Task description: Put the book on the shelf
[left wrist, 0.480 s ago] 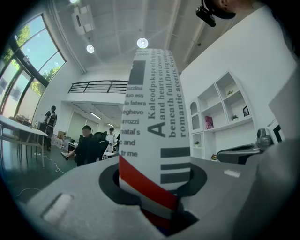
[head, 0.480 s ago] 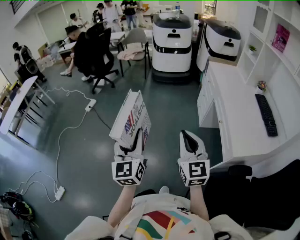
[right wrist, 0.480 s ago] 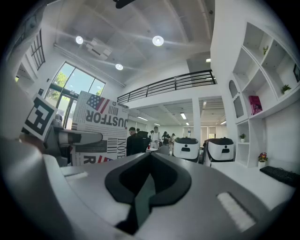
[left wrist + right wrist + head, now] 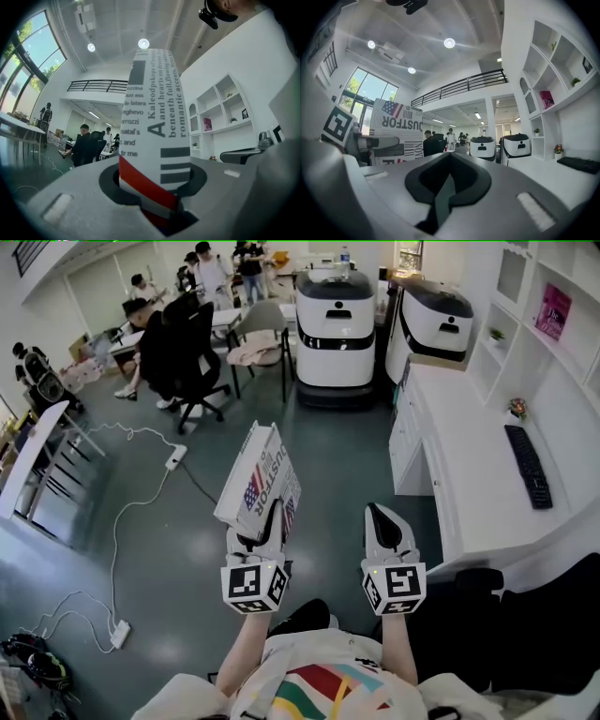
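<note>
A white book (image 4: 262,476) with black print and a red, white and blue flag stands upright in my left gripper (image 4: 266,521), which is shut on its lower edge. In the left gripper view the book (image 4: 154,117) fills the middle, rising out of the left gripper (image 4: 154,192). My right gripper (image 4: 382,519) is held level beside it on the right, shut and empty, with the book (image 4: 396,131) to its left in its own view. The white shelf unit (image 4: 548,334) lines the right wall, with a pink book (image 4: 554,311) in one compartment.
A white desk (image 4: 469,474) with a black keyboard (image 4: 525,465) runs under the shelves. Two white robot machines (image 4: 336,324) (image 4: 433,320) stand ahead. People at desks and office chairs (image 4: 183,352) are at the back left. Cables and a power strip (image 4: 175,457) lie on the floor.
The head view has shifted slightly. Both grippers and the book keep the same pose.
</note>
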